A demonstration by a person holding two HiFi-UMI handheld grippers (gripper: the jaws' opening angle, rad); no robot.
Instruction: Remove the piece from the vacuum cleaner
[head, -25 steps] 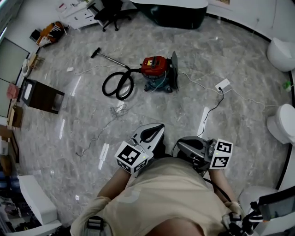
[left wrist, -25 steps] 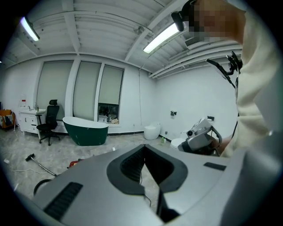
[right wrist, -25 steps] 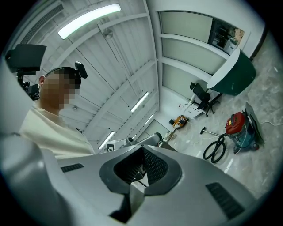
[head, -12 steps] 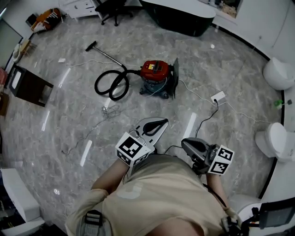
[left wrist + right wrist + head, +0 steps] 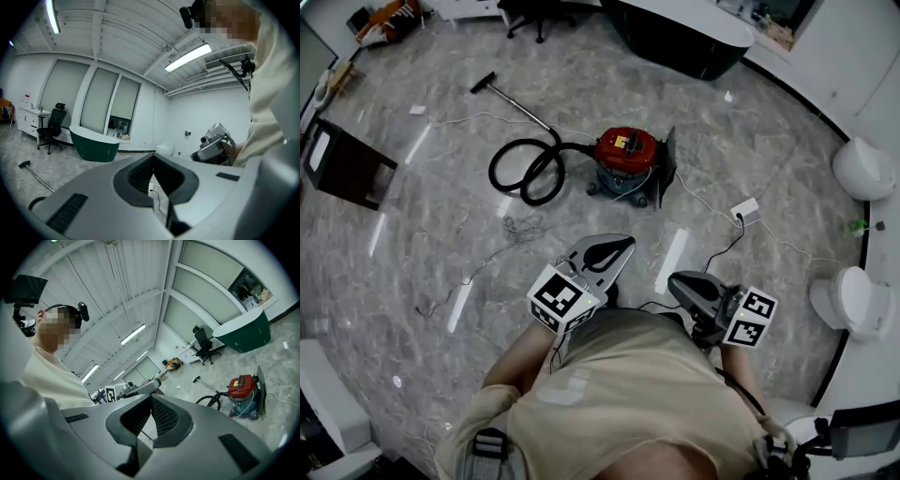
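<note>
The left tool (image 5: 153, 158) is shut, its dark ribbed pads meeting at the tips with nothing between them. The right tool (image 5: 151, 399) is shut and empty in the same way. In the head view both sit low in the frame, close against the person's pale shirt (image 5: 628, 394), with bare marble floor (image 5: 441, 234) ahead of them.

The vacuum cleaner (image 5: 626, 155) stands well apart from both tools, above centre in the head view: a red canister on a dark wheeled base. A flat dark panel (image 5: 665, 167) stands upright against its right side. From its left side a black hose (image 5: 525, 171) lies coiled on the floor and leads into a thin metal wand (image 5: 520, 106) ending in a floor brush (image 5: 483, 84) at upper left. A pale cable trails from the canister to a white socket block (image 5: 744, 208) on the right.

Which piece is meant I cannot tell from here. The hose is likely soft and springy, so gripping mid-coil would only drag it; the stiff cuff where it enters the canister looks the better hold. The wand should be light, rigid and smooth, perhaps slippery between the pads. The canister is probably the heavy part, but its wheels may let it roll under a pull, so one tool might steady its top.
</note>
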